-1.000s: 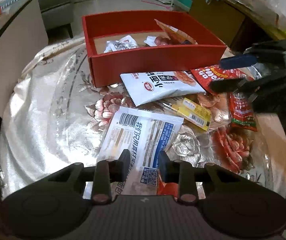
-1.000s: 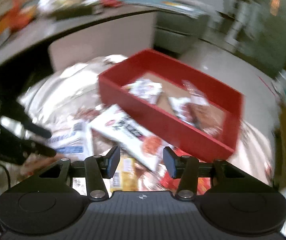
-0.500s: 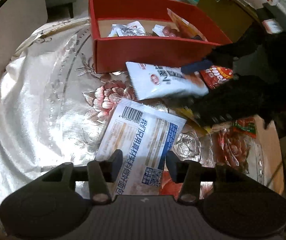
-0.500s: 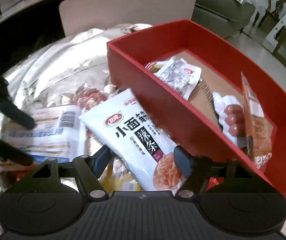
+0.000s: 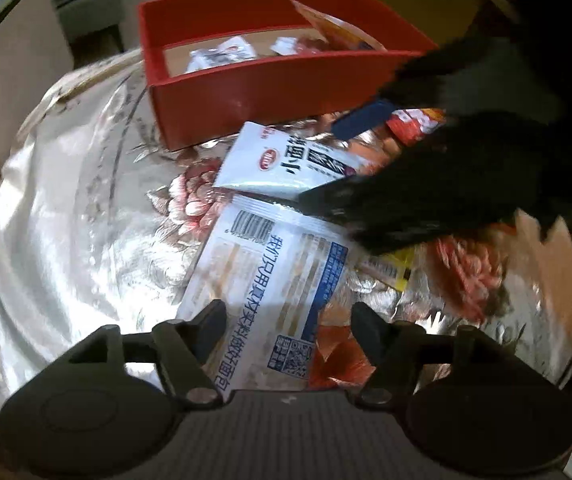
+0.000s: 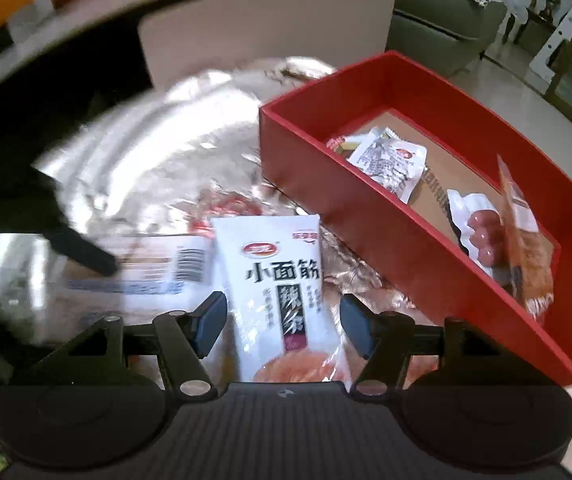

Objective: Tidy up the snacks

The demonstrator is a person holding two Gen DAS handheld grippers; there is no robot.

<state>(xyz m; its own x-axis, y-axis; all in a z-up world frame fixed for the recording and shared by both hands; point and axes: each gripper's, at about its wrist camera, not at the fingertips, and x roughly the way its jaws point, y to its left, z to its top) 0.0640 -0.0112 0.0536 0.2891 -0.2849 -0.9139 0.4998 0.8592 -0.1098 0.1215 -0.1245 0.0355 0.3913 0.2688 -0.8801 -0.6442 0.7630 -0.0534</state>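
Tongs on the left (image 5: 288, 332) are spreading wide in the left wrist view, jaws opening around the near end of the blue-and-white bread packet (image 5: 270, 276); half a second ago they stood narrower over the same packet, and the pads touch nothing yet. The packet lies flat on the bench (image 5: 78, 216), whose cloth is shiny and flowered. Beyond it the right tongs (image 5: 326, 164), dark and blurred, now reach in over the white gluten-strip packet (image 5: 282, 160), which rests just in front of the red box (image 5: 270, 84).

From the right wrist view, the right tongs (image 6: 282, 322) straddle the white gluten-strip packet (image 6: 282, 292) and their jaws are closing, though a gap shows on each side, so no grip is made. A second ago this camera looked from farther off; it has come down close. The red box (image 6: 438, 248) already holds a few wrapped snacks. Both hands look set to pick up one packet each, with the box as the likely goal.
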